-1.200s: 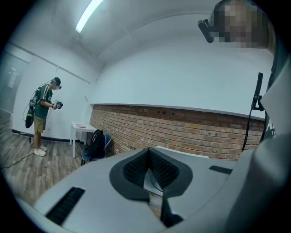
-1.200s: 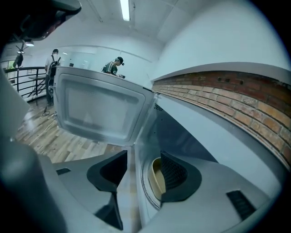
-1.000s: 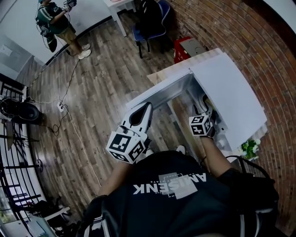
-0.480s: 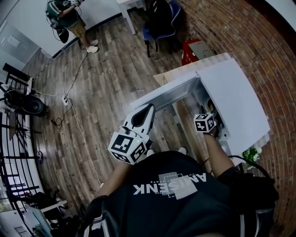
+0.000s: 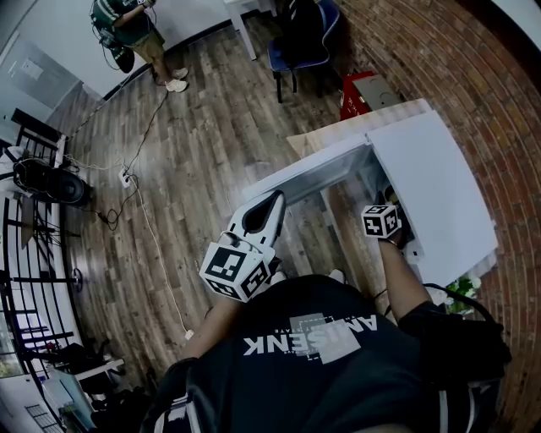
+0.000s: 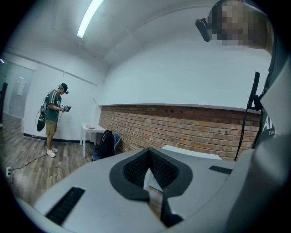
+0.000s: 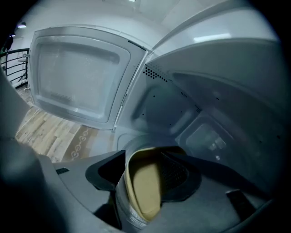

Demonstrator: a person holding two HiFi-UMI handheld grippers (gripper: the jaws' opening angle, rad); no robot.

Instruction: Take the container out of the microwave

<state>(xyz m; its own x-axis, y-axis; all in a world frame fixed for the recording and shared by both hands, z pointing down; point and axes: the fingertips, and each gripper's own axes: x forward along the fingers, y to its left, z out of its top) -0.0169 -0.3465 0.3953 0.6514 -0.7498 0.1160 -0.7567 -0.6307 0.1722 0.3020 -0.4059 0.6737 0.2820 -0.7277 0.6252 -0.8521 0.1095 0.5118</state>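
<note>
A white microwave (image 5: pixel 427 182) stands on a wooden table at the right, its door (image 5: pixel 308 169) swung open to the left. My right gripper (image 7: pixel 148 182) reaches into the cavity (image 7: pixel 182 109) and is shut on the rim of a container (image 7: pixel 143 189) with a tan inside and a pale outer wall. In the head view only that gripper's marker cube (image 5: pixel 380 221) shows; its jaws are hidden in the microwave. My left gripper (image 5: pixel 272 203) hangs shut and holds nothing, just in front of the open door (image 7: pixel 75 79).
A second person (image 5: pixel 127 21) stands far back on the wood floor, with cables trailing toward a black device (image 5: pixel 42 182). A blue chair (image 5: pixel 300 38) and a red box (image 5: pixel 363 89) sit behind the table. A small plant (image 5: pixel 461 287) is by the microwave's near corner.
The head view has drifted, so the microwave sits slightly further right. The right gripper's cube has edged a little deeper toward the microwave opening. The left gripper holds its place.
</note>
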